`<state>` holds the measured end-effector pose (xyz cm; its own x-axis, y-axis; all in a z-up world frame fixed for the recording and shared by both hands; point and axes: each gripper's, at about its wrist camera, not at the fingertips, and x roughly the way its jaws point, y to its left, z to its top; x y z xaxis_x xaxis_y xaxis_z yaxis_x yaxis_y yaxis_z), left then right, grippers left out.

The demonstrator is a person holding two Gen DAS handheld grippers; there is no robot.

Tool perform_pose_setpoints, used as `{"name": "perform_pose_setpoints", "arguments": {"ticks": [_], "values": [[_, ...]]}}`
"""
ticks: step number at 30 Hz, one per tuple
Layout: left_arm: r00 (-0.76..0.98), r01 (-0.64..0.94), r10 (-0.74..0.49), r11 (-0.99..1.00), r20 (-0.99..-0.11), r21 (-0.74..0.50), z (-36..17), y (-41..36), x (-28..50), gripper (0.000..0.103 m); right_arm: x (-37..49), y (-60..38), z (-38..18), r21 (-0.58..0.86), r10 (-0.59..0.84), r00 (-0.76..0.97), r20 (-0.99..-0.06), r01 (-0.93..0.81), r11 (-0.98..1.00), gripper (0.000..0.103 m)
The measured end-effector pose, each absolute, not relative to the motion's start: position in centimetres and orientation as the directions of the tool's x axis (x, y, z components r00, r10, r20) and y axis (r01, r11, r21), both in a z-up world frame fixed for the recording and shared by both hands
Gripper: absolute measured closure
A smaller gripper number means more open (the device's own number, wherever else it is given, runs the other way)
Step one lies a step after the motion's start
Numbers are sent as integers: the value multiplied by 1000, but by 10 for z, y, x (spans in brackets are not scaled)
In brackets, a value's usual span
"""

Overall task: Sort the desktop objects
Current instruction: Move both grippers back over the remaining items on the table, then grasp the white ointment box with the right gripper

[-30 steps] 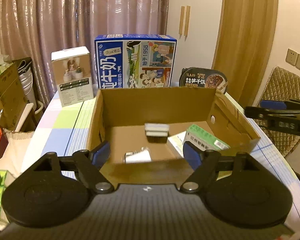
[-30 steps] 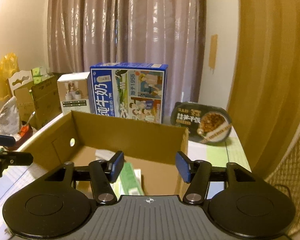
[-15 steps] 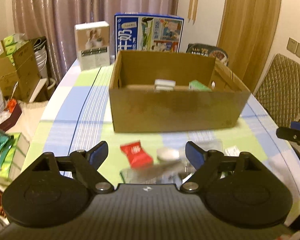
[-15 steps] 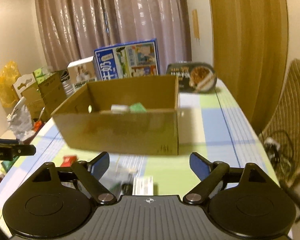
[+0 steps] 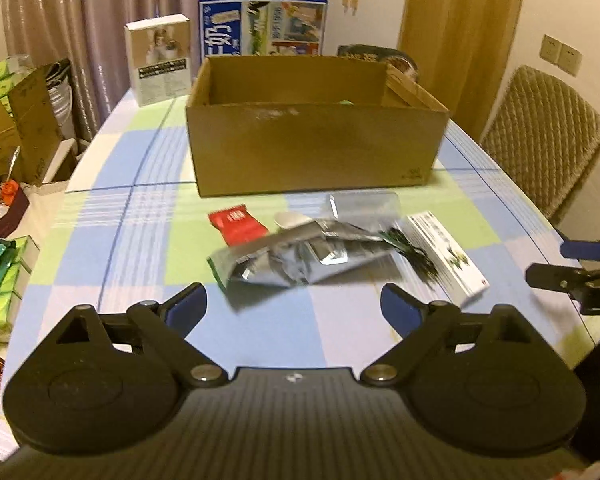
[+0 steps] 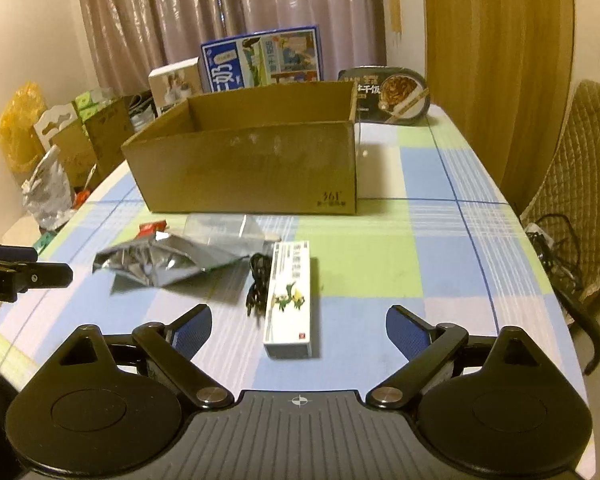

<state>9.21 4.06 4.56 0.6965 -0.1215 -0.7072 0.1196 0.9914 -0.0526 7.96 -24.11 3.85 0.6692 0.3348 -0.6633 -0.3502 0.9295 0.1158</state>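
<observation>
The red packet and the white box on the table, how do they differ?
The red packet is a small, soft wrapper; the white box is a long, rigid carton. The packet lies near the cardboard box; the white box lies closer to the grippers. Both lie flat on the checked tablecloth, untouched.

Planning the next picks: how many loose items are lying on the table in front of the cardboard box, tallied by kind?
Red packet: 1
Silver foil pouch: 1
Clear plastic bag: 1
White round item: 1
Black cable: 1
White long box: 1
Total: 6, all outside the cardboard box.
</observation>
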Motion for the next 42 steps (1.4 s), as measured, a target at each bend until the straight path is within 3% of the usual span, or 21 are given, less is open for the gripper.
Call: {"name": "perform_pose_setpoints", "arguments": {"ticks": [12,19,32,34,37,42], "values": [[668,158,-164,984,-726,-78,24,13,92,11,101,-227,9,78,331,639,-694,-390,917,13],[651,168,-163,983,-741,-68,10,0,107,12,122,-221,-13,88,336,602,-724,-402,911,34],[606,225,-200,971,-769,-76,-15,-24,131,18,149,-219,-34,109,344,557,-756,-411,905,55],[600,234,-209,969,-772,-80,-17,-27,134,19,152,-220,-36,111,346,551,-759,-414,904,67],[598,242,-210,967,-774,-75,-21,-34,137,21,153,-224,-34,111,339,555,-760,-402,909,67],[585,275,-243,957,-774,-93,-27,-50,145,34,151,-245,-30,83,296,590,-751,-359,929,68]]}}
